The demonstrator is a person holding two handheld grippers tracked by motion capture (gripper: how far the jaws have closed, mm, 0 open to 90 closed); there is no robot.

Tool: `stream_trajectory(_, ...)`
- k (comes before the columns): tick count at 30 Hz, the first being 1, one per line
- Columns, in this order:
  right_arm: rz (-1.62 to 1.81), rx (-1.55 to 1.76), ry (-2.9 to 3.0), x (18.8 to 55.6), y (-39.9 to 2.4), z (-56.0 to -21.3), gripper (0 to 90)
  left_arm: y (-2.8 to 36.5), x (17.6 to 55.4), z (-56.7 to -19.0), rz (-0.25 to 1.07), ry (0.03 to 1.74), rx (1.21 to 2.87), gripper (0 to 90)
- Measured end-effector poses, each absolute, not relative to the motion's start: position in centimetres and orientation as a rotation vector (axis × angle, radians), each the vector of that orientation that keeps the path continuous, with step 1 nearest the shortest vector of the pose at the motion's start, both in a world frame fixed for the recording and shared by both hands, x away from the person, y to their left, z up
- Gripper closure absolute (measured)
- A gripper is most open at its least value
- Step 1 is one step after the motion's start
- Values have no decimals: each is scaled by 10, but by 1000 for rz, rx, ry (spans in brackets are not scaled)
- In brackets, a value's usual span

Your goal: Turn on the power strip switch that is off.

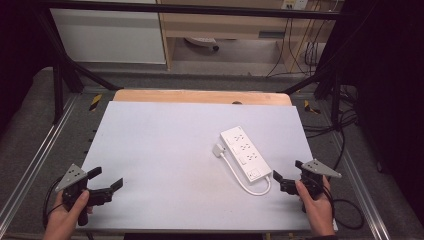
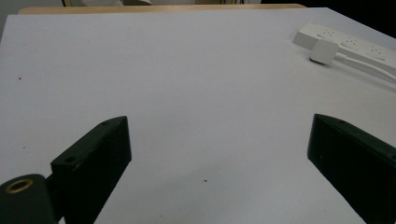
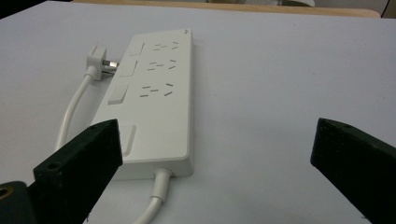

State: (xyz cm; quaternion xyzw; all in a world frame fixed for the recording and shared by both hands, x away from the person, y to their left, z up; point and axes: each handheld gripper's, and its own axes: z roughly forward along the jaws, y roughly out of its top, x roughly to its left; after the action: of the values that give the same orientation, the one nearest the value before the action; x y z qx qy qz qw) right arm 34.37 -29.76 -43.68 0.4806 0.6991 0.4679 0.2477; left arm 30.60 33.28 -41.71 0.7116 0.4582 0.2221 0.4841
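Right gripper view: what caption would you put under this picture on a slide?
Open gripper hovering over a white power strip, its cable looping back to the unplugged plug beside it on the grey table.

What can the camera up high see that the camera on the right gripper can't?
The high view alone takes in both hands, the left gripper and right gripper, both open, plus the table's wooden far edge and the floor beyond. The right gripper view alone gives a close look at the power strip's socket holes and switches, and the plug's metal prongs. Both share the white power strip, its looping cable and plug, lying free on the white table.
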Motion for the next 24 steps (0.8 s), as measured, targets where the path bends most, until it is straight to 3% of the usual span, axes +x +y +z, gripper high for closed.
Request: stream_trajectory(24, 1374, 1309, 1868, 337, -293, -420, 27, 332, 306, -418, 538, 1119, 1736, 63)
